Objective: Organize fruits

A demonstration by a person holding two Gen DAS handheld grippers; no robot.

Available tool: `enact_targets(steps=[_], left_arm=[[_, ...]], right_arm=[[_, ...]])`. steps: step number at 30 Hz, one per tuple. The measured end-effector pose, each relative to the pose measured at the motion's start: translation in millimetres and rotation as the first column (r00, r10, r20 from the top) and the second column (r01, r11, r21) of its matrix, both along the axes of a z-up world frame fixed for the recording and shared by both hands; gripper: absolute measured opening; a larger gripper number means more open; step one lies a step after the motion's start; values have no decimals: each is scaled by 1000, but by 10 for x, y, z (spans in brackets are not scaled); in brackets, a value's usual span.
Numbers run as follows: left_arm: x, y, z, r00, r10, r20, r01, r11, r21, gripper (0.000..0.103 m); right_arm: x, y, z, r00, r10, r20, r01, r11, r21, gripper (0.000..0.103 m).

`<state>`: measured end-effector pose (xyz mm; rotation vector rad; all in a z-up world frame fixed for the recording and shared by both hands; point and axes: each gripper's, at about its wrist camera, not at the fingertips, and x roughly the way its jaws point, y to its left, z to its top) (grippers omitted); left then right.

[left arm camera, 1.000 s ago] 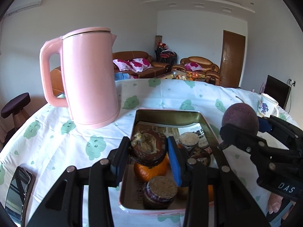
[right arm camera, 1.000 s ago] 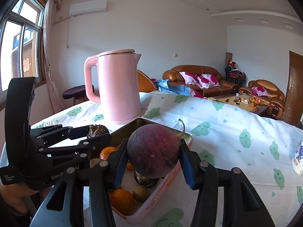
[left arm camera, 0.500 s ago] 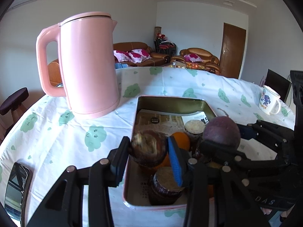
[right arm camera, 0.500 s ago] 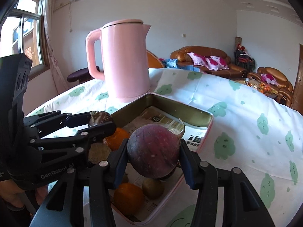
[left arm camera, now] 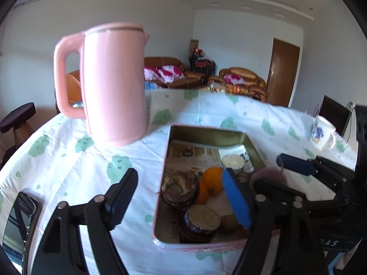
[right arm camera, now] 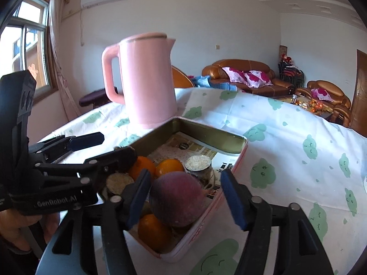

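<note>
In the right wrist view the right gripper (right arm camera: pixel 185 197) fills the lower frame, its jaws opening; the purple fruit (right arm camera: pixel 177 198) sits between them in the near end of the tin (right arm camera: pixel 238 158), the left pad seemingly still brushing it and the right pad clear, though the blur makes that contact hard to judge. An orange (right arm camera: pixel 153 231) lies just below the fruit at the tin's near corner. In the left wrist view the left gripper (left arm camera: pixel 179 197) has its jaws opening too, wide, with no pad on anything; a cut brown fruit (left arm camera: pixel 180 189) lies in the tin between them, nearer the blue pad (left arm camera: pixel 236 201). Another cut fruit (left arm camera: pixel 201 220) sits below it, and two oranges (left arm camera: pixel 212 180) beside it at frame centre. Further back, upper left, a pink kettle (left arm camera: pixel 114 82) stands upright on the tablecloth (left arm camera: pixel 68 160). A mug (left arm camera: pixel 321 133) stands at far right, a phone (left arm camera: pixel 18 222) at lower left.
</note>
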<state>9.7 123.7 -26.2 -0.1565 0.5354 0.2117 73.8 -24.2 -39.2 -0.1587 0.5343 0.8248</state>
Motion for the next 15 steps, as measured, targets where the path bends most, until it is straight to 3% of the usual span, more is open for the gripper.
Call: enact_targets(steps=[4,15], left_arm=[[-118,-6,164,998,16,61,-16,1000,-1,91],[-205,-117,295,996,6,93,-8,1000,19,96]], right_arm=[[-48,-127,121,1000,-20,15,20,999,37,68],[-94,-498,280,991,-134,29,132,988,76,68]])
